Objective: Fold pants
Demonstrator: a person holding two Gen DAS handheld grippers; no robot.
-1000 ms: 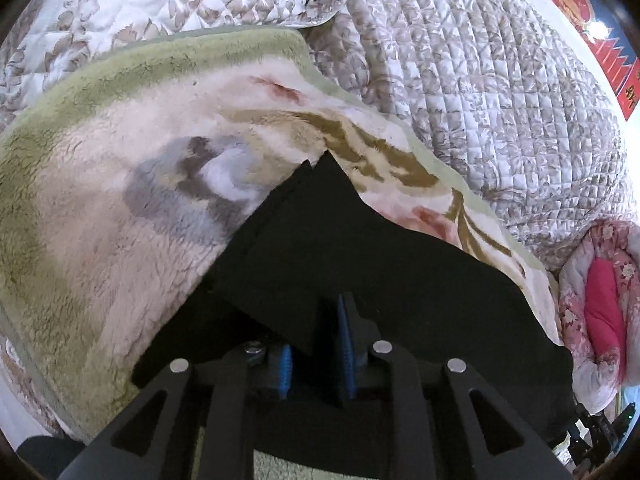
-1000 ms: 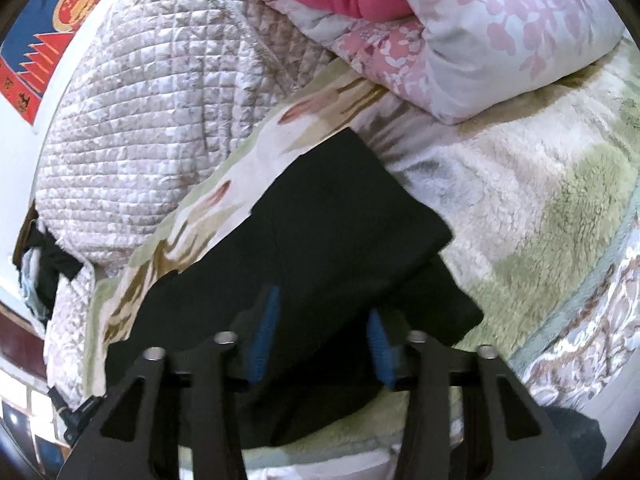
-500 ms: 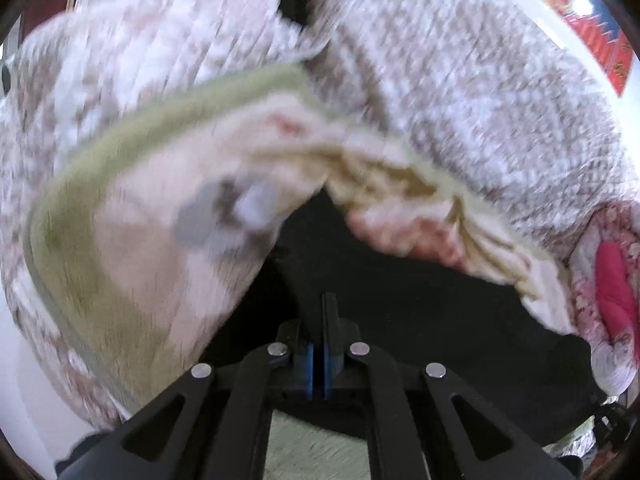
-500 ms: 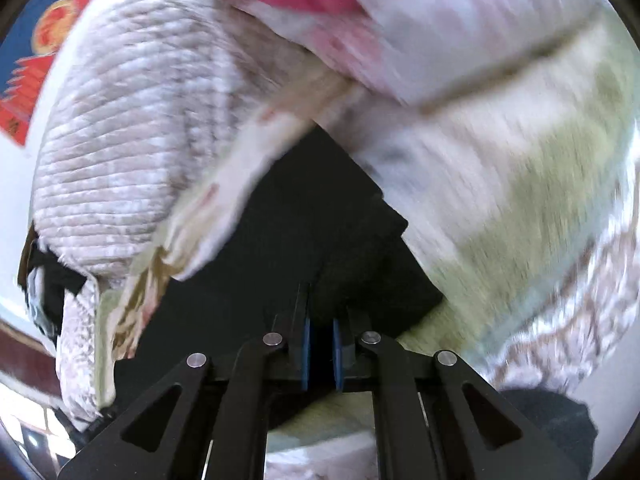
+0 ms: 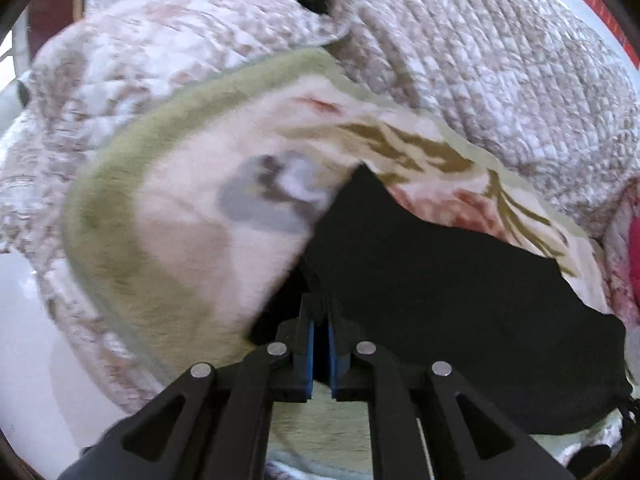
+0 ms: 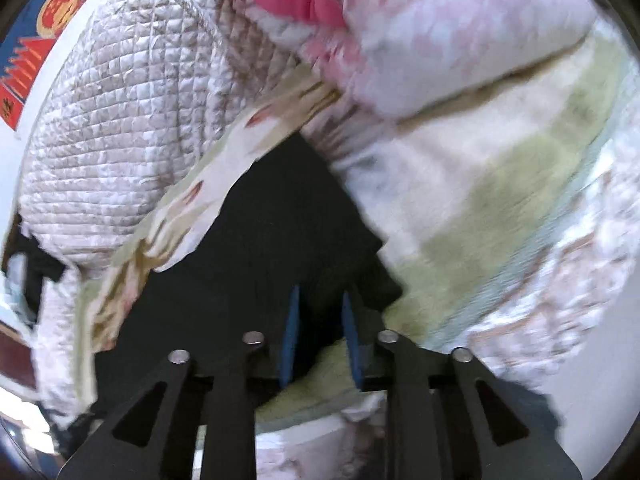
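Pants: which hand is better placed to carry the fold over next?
Left. Its tongs are nearly shut on the black pants edge. The right tongs are opening, pads apart around the cloth, so their grip looks gone.

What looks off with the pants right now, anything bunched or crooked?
The black pants lie crooked on the fleece blanket: the far edge is jagged, with one corner poking up in a point. The left hand-held gripper pinches a bunched fold, its jaws easing apart; the right hand-held gripper is opening around the cloth.
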